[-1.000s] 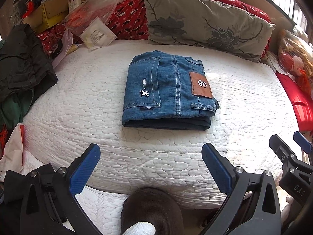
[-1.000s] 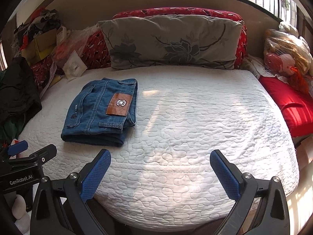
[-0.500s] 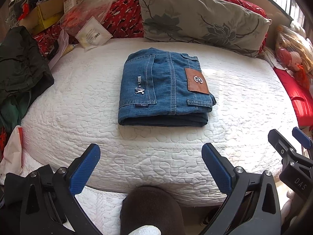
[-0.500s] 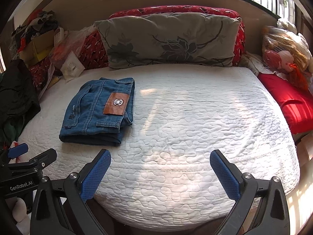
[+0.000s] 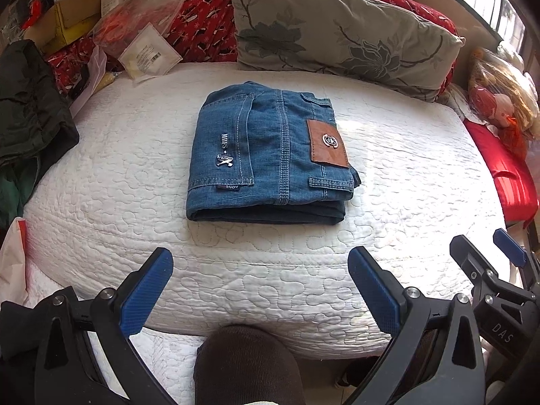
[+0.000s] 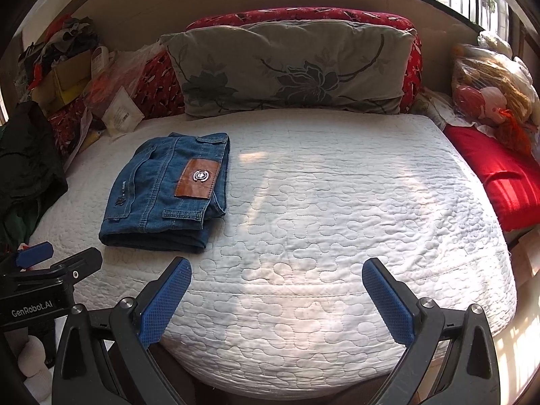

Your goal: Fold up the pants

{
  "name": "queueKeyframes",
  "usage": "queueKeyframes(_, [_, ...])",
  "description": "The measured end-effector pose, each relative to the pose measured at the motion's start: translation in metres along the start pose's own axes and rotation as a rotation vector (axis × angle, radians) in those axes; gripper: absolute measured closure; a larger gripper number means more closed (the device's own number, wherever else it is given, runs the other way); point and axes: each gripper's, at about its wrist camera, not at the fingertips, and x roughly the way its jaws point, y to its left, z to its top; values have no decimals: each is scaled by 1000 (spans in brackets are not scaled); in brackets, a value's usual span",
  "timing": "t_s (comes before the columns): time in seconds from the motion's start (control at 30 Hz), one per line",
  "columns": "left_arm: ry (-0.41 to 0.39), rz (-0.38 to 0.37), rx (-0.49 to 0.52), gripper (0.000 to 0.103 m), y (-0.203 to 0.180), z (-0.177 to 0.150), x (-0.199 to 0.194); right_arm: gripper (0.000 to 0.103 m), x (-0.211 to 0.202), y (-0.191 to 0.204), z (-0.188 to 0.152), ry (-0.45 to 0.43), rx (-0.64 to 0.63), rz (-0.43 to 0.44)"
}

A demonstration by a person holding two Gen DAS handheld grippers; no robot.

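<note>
Your jeans (image 5: 270, 155) lie folded square on the bed (image 5: 405, 175); left gripper (image 5: 260, 287) and right gripper (image 6: 276, 297) hang spread, empty, clear; folding looks done.

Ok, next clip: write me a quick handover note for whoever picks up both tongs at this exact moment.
Left tongs: open, empty, hanging short of the mattress edge.
Right tongs: open, empty, likewise off the bed.
Jeans: folded into a compact rectangle on the white quilted mattress, leather patch up, nothing touching them.
Done: the fold looks finished.
Left: probably nothing, perhaps squaring the loose corner by the patch.
</note>
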Motion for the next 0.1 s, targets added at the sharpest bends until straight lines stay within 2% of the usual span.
queueKeyframes(0.1, [-3, 2, -14, 0, 0, 4, -2, 1, 1, -2, 1, -1, 0, -6])
